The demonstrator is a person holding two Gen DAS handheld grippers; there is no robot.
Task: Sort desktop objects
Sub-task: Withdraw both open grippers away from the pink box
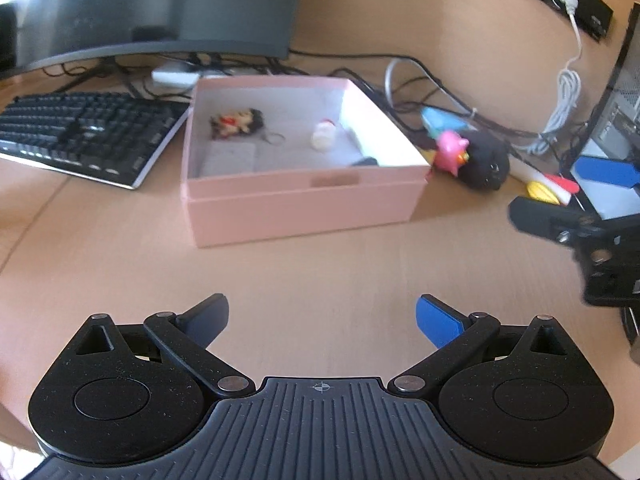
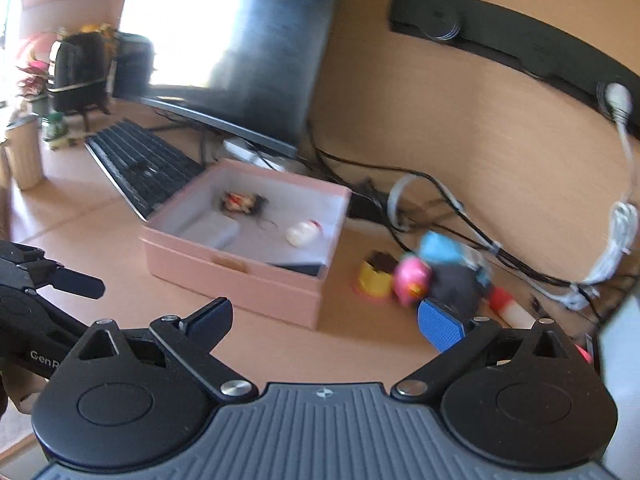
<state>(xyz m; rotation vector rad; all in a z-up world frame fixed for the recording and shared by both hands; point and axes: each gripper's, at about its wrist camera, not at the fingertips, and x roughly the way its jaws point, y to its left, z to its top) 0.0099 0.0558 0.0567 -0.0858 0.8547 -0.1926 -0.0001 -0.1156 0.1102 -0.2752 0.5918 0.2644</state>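
A pink box (image 1: 304,204) (image 2: 240,276) stands open on the desk. Inside lie a small doll with a key ring (image 1: 238,122) (image 2: 242,202), a white figurine (image 1: 324,136) (image 2: 303,234) and a pale flat pad (image 1: 228,160). To its right sit a pink toy (image 1: 450,152) (image 2: 412,278), a black plush (image 1: 486,162) (image 2: 456,284), a light blue item (image 1: 442,120) (image 2: 440,248) and a yellow toy (image 2: 374,280). My left gripper (image 1: 322,318) is open over bare desk in front of the box. My right gripper (image 2: 324,322) is open, empty, near the toys.
A black keyboard (image 1: 80,132) (image 2: 148,164) and monitor (image 1: 152,4) stand left of and behind the box. Cables (image 1: 440,88) and a white cord (image 1: 568,92) trail along the back wall. A red-and-white pen (image 1: 556,186) lies at the right. Containers (image 2: 24,152) stand far left.
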